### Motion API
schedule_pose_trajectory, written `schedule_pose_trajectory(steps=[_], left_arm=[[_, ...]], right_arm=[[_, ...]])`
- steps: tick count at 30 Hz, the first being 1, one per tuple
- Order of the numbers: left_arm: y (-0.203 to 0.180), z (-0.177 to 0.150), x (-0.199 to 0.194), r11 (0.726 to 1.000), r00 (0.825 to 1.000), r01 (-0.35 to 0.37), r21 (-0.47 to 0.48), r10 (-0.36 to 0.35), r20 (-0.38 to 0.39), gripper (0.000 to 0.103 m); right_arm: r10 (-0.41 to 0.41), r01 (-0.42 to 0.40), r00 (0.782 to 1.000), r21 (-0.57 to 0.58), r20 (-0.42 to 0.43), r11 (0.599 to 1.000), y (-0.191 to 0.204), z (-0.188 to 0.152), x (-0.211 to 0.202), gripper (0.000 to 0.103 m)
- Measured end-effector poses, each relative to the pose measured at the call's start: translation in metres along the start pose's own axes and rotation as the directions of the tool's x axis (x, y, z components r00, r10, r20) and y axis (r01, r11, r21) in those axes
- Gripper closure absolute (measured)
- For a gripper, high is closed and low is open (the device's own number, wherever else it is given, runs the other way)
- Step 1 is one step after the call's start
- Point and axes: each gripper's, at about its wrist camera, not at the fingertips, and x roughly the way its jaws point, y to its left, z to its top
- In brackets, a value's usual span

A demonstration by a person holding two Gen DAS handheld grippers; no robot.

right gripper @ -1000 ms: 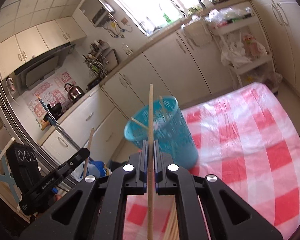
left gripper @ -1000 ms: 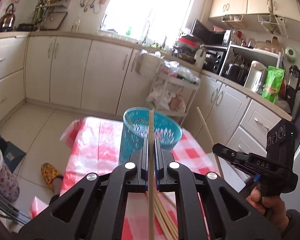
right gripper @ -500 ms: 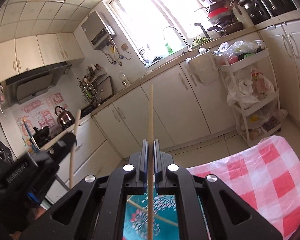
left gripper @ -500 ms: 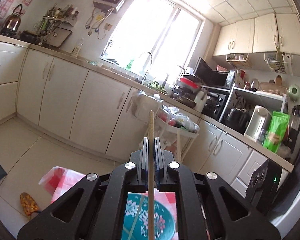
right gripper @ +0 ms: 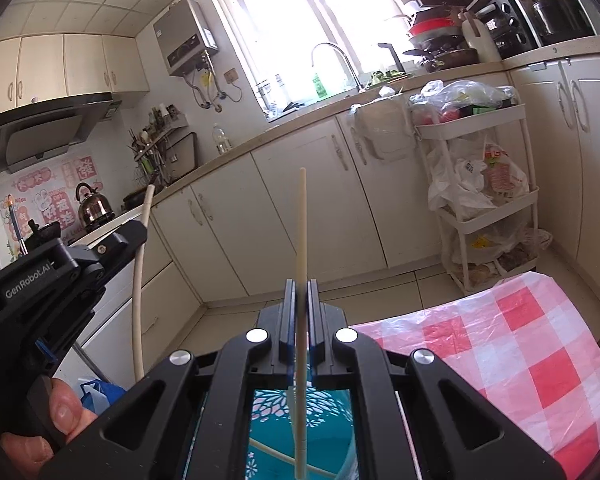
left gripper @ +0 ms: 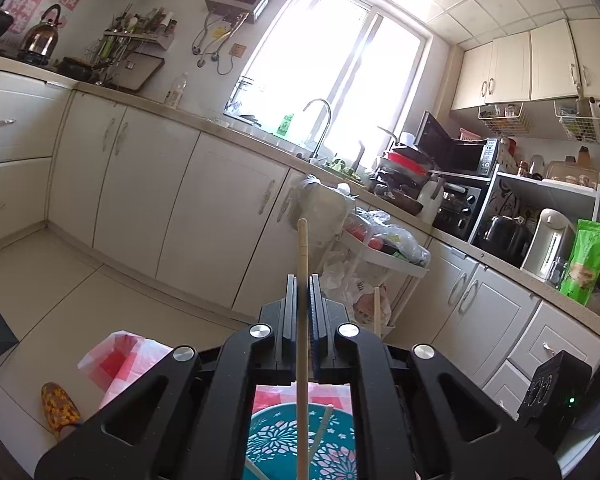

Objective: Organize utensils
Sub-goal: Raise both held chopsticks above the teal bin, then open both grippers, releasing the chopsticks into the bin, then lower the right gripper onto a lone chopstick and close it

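Note:
My left gripper (left gripper: pixel 302 280) is shut on an upright wooden chopstick (left gripper: pixel 302 248), whose lower end hangs over the teal flowered cup (left gripper: pixel 284 436). The cup shows through the gripper's frame, with another chopstick (left gripper: pixel 320 432) leaning inside it. My right gripper (right gripper: pixel 301 284) is shut on a pale chopstick (right gripper: pixel 302 220), also upright above the same cup (right gripper: pixel 332 412). In the right wrist view the left gripper (right gripper: pixel 136 236) stands at the left, holding its chopstick (right gripper: pixel 139 280). The tip of the right gripper's chopstick (left gripper: pixel 377 312) pokes up beside my left jaws.
The cup stands on a table with a red-and-white checked plastic cloth (right gripper: pixel 520 360). Cream kitchen cabinets (left gripper: pixel 140 184), a sink with a tap (left gripper: pixel 320 120) and a white trolley (right gripper: pixel 480 184) full of bags lie beyond. A slipper (left gripper: pixel 60 408) lies on the tiled floor.
Both grippers have moved forward with their chopsticks until they stand over the cup. It was ahead of the jaws before and now lies beneath them.

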Motion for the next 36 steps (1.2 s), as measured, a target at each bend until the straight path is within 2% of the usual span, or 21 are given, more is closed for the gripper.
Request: schedule_pose_trajectory(steps=[3,10,12,13,14,15,17,20,22,25,28,31,36], left_arm=[[0.002,-0.005,-0.001,1.0,1.0,-0.025,0.011,0.024,0.016,0.098],[0.002,-0.024,-0.002,0.997,0.998,-0.032,0.067,0.036,-0.055,0.098],[0.002,-0.028,-0.003,0.996,0.995,-0.032,0.081,0.039,-0.087,0.097],[0.001,-0.029,-0.003,0.996,0.994,-0.03,0.089,0.039,-0.103,0.097],[0.002,-0.031,-0.005,0.995,0.993,-0.03,0.093,0.04,-0.112,0.094],[0.002,-0.031,-0.008,0.995,0.991,-0.032,0.094,0.044,-0.125,0.091],[0.003,-0.031,-0.016,0.995,0.99,-0.039,0.092,0.051,-0.135,0.077],[0.008,-0.03,-0.04,0.994,0.989,-0.061,0.085,0.072,-0.127,0.063],[0.012,-0.031,-0.061,0.993,0.987,-0.079,0.083,0.089,-0.131,0.057],[0.019,-0.044,-0.088,0.992,0.98,-0.094,0.086,0.108,-0.167,0.052],[0.023,-0.073,-0.105,0.987,0.958,-0.105,0.118,0.132,-0.256,0.049],[0.025,-0.11,-0.107,0.984,0.911,-0.104,0.143,0.152,-0.384,0.049],[0.011,-0.163,-0.095,0.963,0.818,-0.084,0.255,0.213,-0.534,0.049]], right_arm=[[-0.012,0.012,1.0,-0.009,-0.007,1.0,-0.002,-0.007,0.005,0.097],[0.007,-0.01,0.998,-0.045,-0.06,0.999,0.0,-0.021,-0.002,0.095],[0.019,-0.022,0.997,-0.047,-0.074,0.999,-0.001,-0.021,-0.01,0.088],[0.019,-0.023,0.996,-0.046,-0.083,0.999,-0.003,-0.021,-0.015,0.078],[0.021,-0.024,0.996,-0.039,-0.083,0.999,-0.005,-0.02,-0.02,0.071],[0.015,-0.017,0.996,-0.032,-0.083,0.999,-0.008,-0.019,-0.028,0.07],[0.015,-0.017,0.995,-0.025,-0.095,1.0,-0.014,-0.017,-0.044,0.07],[-0.003,0.0,0.99,-0.021,-0.139,1.0,-0.026,-0.02,-0.072,0.07],[-0.019,0.01,0.977,-0.042,-0.211,0.999,-0.03,-0.031,-0.088,0.07],[-0.044,0.004,0.927,-0.108,-0.373,0.994,-0.035,-0.066,-0.105,0.07],[-0.077,-0.014,0.859,-0.174,-0.506,0.985,-0.035,-0.111,-0.115,0.07],[-0.109,-0.023,0.814,-0.22,-0.571,0.975,-0.032,-0.14,-0.114,0.07],[-0.182,-0.023,0.789,-0.325,-0.587,0.945,-0.018,-0.163,-0.107,0.07]])
